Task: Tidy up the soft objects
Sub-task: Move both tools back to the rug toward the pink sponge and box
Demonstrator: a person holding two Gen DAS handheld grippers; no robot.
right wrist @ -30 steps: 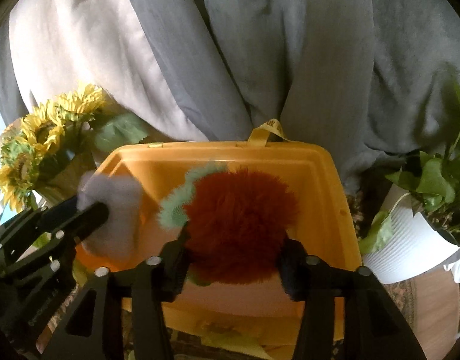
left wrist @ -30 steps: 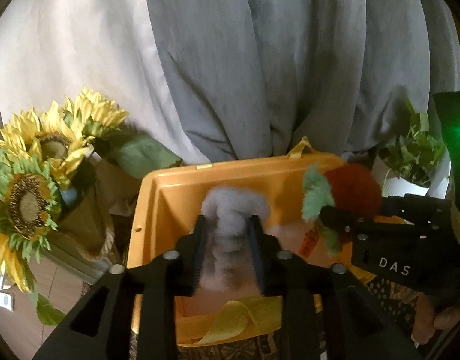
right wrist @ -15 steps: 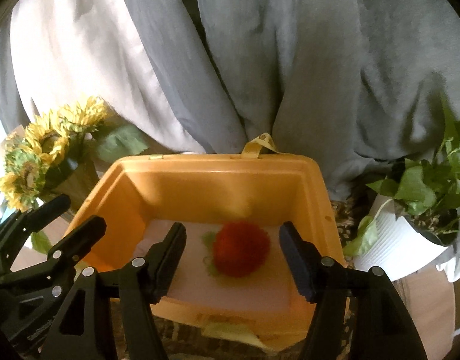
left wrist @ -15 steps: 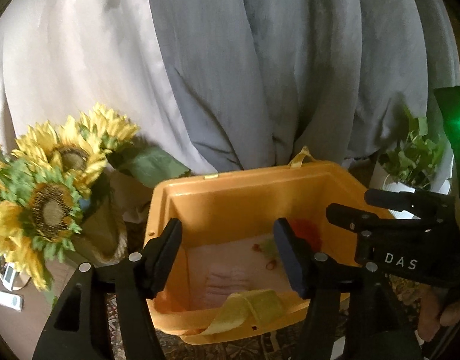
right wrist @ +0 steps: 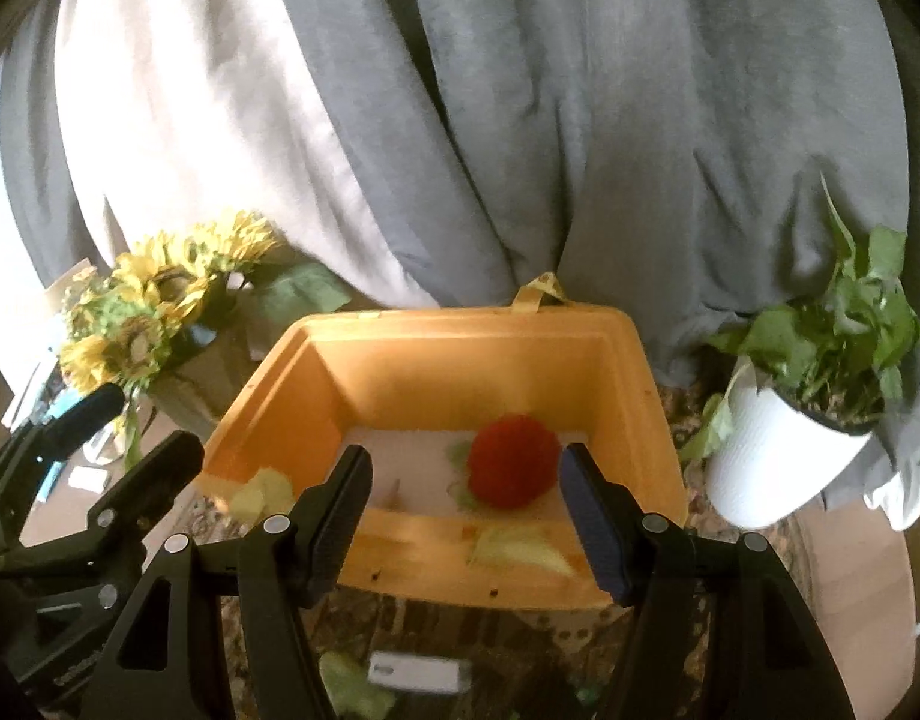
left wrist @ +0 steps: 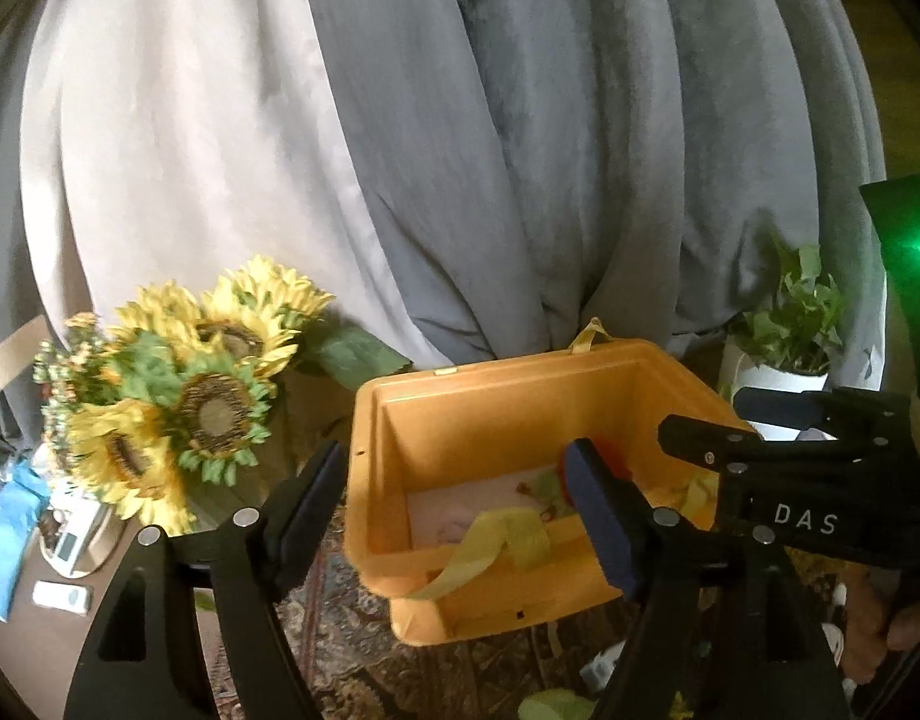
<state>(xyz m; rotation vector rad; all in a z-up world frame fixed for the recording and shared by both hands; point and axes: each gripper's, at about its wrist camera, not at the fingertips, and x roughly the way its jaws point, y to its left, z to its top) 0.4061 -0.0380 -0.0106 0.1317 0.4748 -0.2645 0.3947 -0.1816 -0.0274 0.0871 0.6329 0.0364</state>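
Note:
An orange bin (left wrist: 520, 363) (right wrist: 460, 324) stands ahead on a patterned rug. A red fuzzy plush with green leaves (right wrist: 511, 462) lies on the bin's pale floor; in the left wrist view only a sliver of the red plush (left wrist: 617, 457) shows behind a finger. A pale lump (left wrist: 460, 527) on the floor may be the grey plush; I cannot tell. My left gripper (left wrist: 456, 504) (right wrist: 141, 426) hangs before the bin, its jaws opening with nothing between them. My right gripper (right wrist: 466, 492) (left wrist: 706, 414) is open, above and short of the red plush, apart from it.
Grey and white curtains hang behind the bin. Sunflowers (left wrist: 213, 414) (right wrist: 135, 324) stand at its left, a white potted plant (right wrist: 784, 456) (left wrist: 784, 360) at its right. Yellow straps (left wrist: 496, 540) drape over the bin's near rim. A small white device (right wrist: 417, 675) lies on the rug.
A second ago the left gripper was shut on a grey plush and the right on the red plush, over the bin. Both let go, the toys dropped in, and both grippers drew back and up.

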